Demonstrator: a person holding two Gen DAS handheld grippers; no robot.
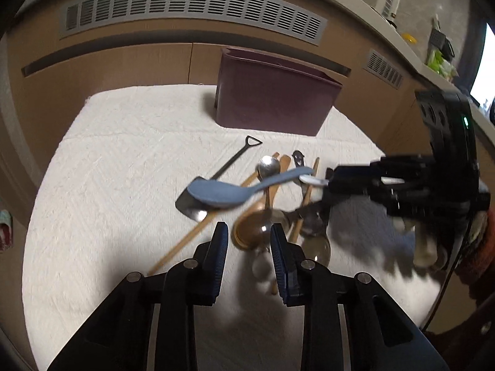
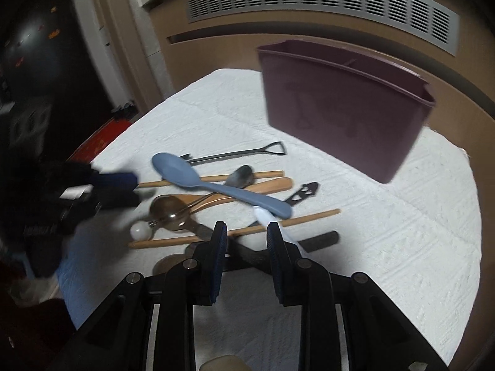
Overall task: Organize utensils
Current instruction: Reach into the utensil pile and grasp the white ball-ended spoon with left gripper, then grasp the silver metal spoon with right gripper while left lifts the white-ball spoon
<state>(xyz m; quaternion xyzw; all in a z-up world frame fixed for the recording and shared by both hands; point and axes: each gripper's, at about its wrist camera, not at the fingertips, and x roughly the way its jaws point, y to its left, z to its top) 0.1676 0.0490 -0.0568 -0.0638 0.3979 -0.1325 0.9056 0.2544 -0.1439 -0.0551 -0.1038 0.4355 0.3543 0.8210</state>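
— Jaws?
— My left gripper (image 1: 249,232) and right gripper (image 2: 244,232) both stand parted, holding nothing, above the utensil pile (image 2: 216,198).
— Farther out?
— Blue spoon (image 1: 229,190) tops the pile at 12 o'clock; maroon caddy (image 2: 343,108) stands upright beyond, at 1 o'clock, on white cloth (image 1: 108,170).

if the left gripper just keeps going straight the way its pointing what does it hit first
Most likely the wooden spoon: its bowl lies just beyond the open left gripper, between the fingertips, in the utensil pile. Depth is unclear, so the gripper may be above it.
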